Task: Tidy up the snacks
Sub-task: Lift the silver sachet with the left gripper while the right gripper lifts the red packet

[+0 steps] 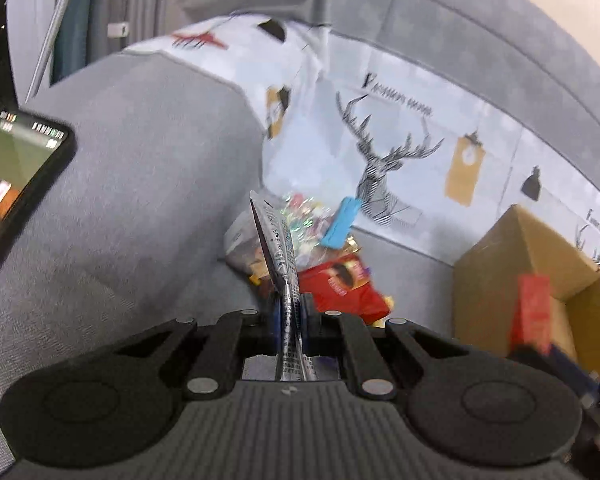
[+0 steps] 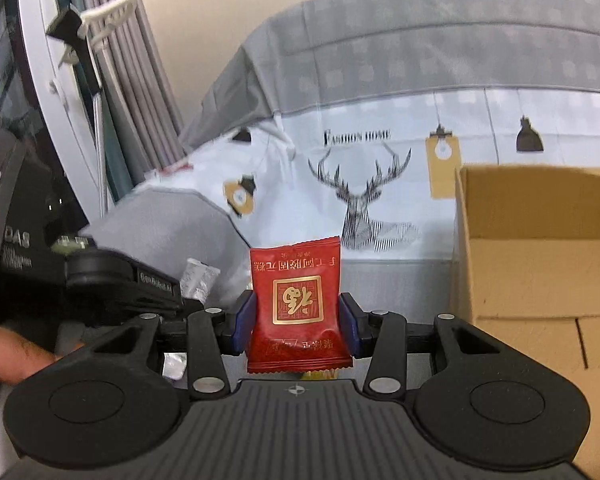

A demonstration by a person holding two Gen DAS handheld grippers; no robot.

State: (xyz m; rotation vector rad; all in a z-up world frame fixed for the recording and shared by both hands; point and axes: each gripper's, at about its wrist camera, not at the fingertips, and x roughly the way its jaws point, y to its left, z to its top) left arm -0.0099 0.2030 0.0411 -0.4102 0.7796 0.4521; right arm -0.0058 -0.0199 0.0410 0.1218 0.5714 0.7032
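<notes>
Left fingers [image 1: 290,312] pinch a thin, crinkly silver packet [image 1: 278,248] edge-on; right fingers [image 2: 296,320] clamp a light, soft red packet [image 2: 296,300] by its sides

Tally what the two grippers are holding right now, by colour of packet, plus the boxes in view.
Silver foil snack packets, held edge-on in the left gripper: 1
Red snack packets with a gold square emblem, held in the right gripper: 1
Open brown cardboard boxes: 1
Total: 3
</notes>
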